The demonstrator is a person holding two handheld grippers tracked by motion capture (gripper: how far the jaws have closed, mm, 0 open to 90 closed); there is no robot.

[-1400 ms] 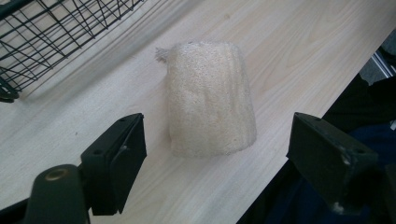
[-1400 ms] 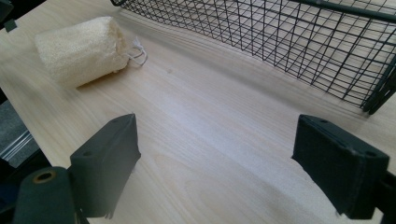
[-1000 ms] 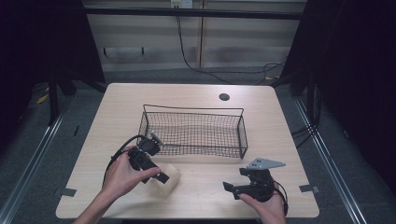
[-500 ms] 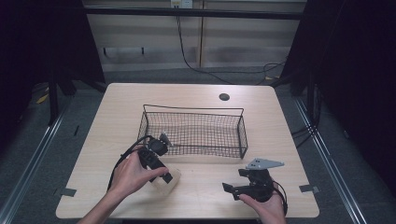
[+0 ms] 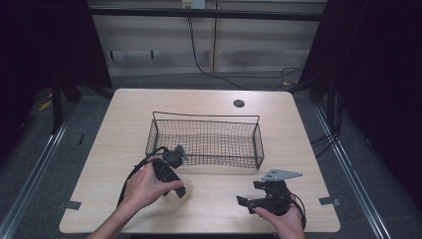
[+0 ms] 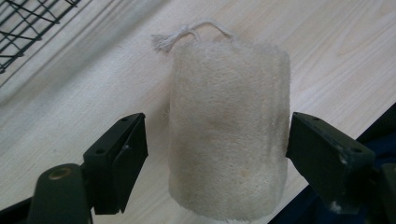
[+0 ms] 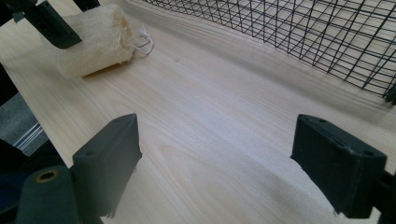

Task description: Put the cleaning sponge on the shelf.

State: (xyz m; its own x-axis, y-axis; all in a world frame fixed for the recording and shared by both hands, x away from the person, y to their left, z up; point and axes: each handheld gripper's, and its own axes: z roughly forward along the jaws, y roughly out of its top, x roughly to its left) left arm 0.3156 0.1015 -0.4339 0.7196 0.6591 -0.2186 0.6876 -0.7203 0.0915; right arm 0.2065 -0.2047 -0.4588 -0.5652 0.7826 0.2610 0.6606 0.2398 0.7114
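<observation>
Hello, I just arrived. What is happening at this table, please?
A person sits at a wooden table with a gripper in each hand. The left gripper is open, its jaws on either side of a pale loofah sponge that lies on the table in front of a black wire basket. The jaws have not closed on the sponge. The right gripper is open too, with bare table between its jaws. The basket looks empty.
</observation>
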